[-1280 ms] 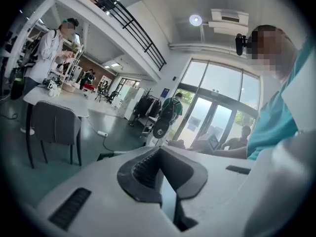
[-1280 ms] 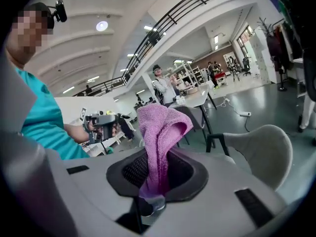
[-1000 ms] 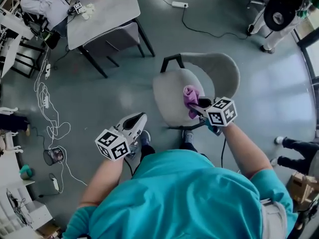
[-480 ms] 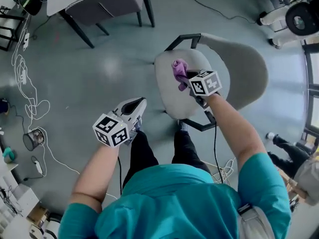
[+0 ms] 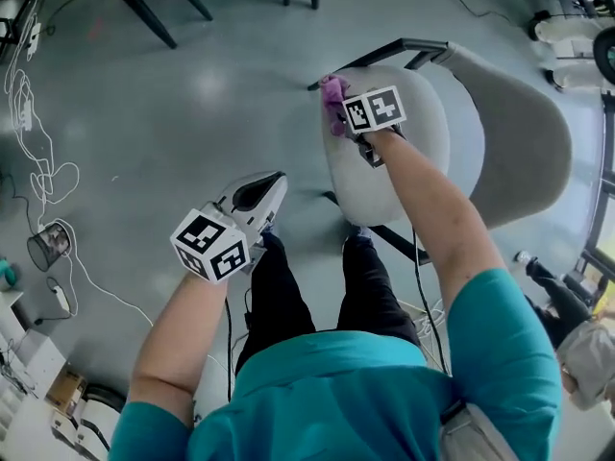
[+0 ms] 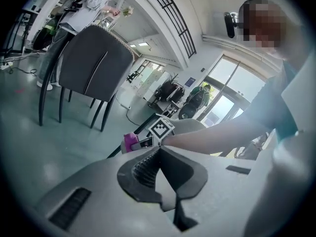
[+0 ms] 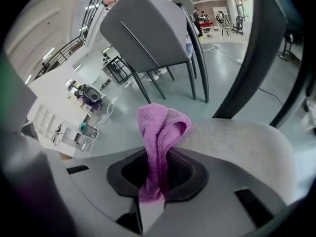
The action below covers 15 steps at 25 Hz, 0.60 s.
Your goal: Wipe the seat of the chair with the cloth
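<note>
- Head view: the marker cube covers most of the right gripper (image 5: 348, 123), so we cannot see its jaws from here. Only a bunch of the purple cloth (image 5: 333, 97) pokes out beyond it.
- The cloth sits at the corner of the grey chair seat (image 5: 413, 152), by the black frame bar. Half a second ago it was nearer the middle of the seat. The table seen earlier has slipped out of the top of the picture.
- The left gripper (image 5: 263, 188) hangs over the floor beside the person's left leg, well apart from the chair, much where it was before.
- Left gripper view: the left gripper's (image 6: 159, 152) jaws are pressed together with nothing between them. Beyond them we see the right gripper (image 6: 143, 143) with the cloth (image 6: 129, 142) at its tip. A dark chair (image 6: 94, 65) stands behind; its top is partly cut off.
- Right gripper view: the right gripper (image 7: 157, 169) is clenched on the cloth (image 7: 160, 130), which stands up in a fold from the jaws. Its front touches the seat (image 7: 237, 144). The seat's far edge drops out of sight, and the black frame (image 7: 247, 58) is cut off at the top.
</note>
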{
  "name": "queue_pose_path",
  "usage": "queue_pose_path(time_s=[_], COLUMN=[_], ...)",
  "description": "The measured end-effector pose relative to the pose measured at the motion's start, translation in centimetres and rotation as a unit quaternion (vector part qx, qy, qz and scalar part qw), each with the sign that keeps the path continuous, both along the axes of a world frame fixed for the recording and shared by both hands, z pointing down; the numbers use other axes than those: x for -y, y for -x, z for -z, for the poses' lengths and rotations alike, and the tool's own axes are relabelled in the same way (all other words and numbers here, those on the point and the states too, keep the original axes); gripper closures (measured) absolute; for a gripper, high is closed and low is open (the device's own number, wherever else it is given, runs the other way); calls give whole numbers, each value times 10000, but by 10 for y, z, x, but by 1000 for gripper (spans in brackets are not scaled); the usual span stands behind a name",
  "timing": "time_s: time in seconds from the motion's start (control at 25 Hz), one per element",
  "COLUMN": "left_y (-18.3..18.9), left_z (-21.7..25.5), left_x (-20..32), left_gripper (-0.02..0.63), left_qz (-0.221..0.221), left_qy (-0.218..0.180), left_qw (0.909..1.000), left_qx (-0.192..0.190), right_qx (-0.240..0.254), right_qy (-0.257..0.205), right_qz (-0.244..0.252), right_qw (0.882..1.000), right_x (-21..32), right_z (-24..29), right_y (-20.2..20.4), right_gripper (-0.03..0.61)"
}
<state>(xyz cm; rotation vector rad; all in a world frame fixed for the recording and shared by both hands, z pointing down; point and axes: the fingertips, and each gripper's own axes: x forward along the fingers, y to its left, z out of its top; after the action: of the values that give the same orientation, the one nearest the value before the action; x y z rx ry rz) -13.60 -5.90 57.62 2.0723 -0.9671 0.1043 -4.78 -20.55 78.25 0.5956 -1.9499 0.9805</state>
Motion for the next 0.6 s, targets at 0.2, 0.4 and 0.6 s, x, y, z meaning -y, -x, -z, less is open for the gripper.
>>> queue_pose_path(time_s=[0.2, 0.4, 0.6], left_y=[17, 18, 4], left_z=[-23, -36, -35], left_x=[-4, -1, 8], left_gripper=[618, 618, 618], left_qz=[81, 116, 21], left_qy=[188, 260, 243], left_qw=[9998, 9995, 9996], left_qx=[-89, -128, -174], right_qx=[-338, -537, -586], right_qy=[-50, -147, -101], right_qz=[-8, 8, -103], right_qw=[9994, 9984, 9982], right_x=[17, 21, 24], right_z=[-33, -37, -38], right_y=[16, 19, 11], right_gripper=[506, 506, 506])
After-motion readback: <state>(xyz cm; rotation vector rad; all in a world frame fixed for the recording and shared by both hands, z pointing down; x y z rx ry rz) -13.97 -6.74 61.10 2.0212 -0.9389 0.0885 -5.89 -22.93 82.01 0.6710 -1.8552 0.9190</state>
